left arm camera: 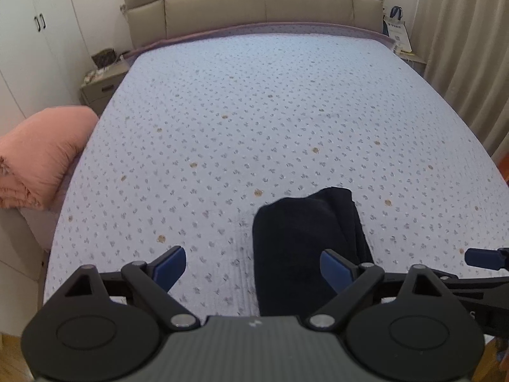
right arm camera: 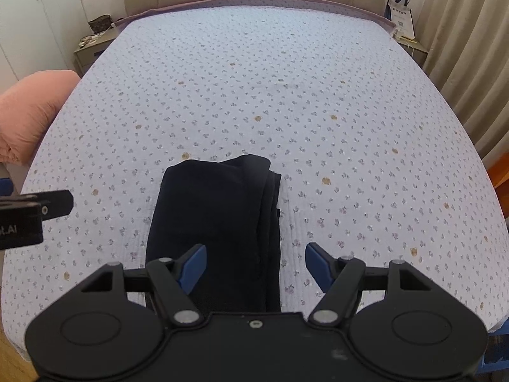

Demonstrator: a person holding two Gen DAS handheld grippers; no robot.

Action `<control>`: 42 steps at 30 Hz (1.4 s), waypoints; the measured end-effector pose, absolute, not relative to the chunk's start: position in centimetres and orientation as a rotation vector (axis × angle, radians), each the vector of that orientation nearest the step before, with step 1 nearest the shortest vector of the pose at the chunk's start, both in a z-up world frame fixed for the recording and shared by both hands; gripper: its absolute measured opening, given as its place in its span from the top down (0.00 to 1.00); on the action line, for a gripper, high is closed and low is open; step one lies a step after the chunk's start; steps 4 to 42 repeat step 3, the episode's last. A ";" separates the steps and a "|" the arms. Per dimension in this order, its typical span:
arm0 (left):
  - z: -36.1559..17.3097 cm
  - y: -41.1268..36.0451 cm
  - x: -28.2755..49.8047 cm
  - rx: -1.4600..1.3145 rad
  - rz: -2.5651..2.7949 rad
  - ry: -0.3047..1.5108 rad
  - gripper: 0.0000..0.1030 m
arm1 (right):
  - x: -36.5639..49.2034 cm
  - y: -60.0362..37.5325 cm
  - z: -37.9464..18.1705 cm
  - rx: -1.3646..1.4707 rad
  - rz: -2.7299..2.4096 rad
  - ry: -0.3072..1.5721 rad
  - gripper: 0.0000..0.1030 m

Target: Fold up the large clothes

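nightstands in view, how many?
2. One nightstand stands left of the headboard, by the wardrobe, with clutter on top. The other nightstand is right of the headboard, by the curtain, under a white bag. Both are partly hidden by the bed.

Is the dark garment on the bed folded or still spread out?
Folded. The dark garment lies as a narrow strip on the bed, with stacked layer edges showing along its right side. Neither tool touches it.
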State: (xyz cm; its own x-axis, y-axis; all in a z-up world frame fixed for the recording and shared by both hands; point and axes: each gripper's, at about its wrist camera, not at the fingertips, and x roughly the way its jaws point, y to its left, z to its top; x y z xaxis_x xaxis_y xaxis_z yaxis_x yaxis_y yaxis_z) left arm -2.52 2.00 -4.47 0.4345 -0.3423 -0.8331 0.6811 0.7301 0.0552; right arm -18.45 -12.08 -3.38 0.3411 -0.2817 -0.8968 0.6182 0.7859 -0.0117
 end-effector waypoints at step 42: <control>-4.9 2.2 -2.2 0.431 -0.669 0.909 0.09 | -18.2 -11.9 -3.8 0.369 -0.608 1.085 0.20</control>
